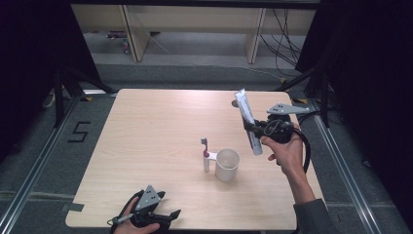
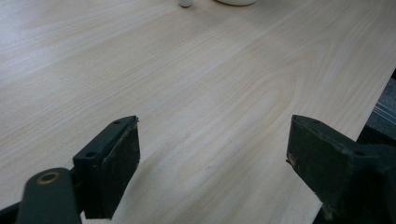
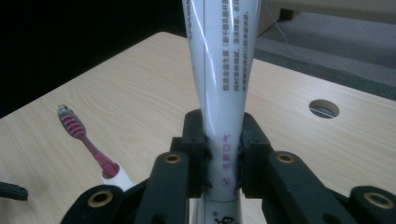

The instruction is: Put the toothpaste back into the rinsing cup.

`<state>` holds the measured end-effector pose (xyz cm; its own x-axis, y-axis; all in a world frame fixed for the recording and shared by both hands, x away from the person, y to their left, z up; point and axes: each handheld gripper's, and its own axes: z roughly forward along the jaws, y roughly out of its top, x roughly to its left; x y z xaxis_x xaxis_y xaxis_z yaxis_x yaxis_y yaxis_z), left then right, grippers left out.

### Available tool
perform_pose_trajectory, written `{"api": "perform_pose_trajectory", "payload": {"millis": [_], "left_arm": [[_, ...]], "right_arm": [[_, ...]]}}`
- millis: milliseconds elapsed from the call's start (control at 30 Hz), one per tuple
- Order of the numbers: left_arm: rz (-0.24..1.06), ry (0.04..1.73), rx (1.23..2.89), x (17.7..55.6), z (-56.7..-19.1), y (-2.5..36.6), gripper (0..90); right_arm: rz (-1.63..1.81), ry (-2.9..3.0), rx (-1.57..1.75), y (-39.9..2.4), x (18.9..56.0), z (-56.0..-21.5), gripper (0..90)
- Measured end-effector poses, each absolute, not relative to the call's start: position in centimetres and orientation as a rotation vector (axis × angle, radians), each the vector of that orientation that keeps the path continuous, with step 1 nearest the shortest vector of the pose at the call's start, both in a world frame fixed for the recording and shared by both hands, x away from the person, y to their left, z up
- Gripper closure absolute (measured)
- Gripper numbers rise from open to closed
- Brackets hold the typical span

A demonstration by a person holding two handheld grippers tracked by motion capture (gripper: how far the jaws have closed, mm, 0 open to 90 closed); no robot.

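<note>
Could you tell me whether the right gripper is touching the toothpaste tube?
Touching: the right gripper view shows the right gripper clamped on the toothpaste tube.

The table, mid-frame in the high view, looked like pale wood-grain laminate, smooth and faintly sheened. The tube, centre of the right gripper view, was glossy white plastic. The cup looked matt white. The toothbrush, lower left there, had a smooth pink plastic handle. The left gripper had matt black pads.
</note>
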<state>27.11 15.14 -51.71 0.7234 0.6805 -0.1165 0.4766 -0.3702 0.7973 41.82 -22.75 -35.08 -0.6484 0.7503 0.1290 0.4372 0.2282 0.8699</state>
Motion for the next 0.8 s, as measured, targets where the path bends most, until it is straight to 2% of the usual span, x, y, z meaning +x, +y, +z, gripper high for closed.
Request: {"api": "perform_pose_trajectory", "payload": {"millis": [800], "left_arm": [[0.282,0.891,2.019,27.0,-51.6,15.1,16.7]], "right_arm": [[1.535,2.211,1.012,-18.8,41.3,-36.7,76.5]]}}
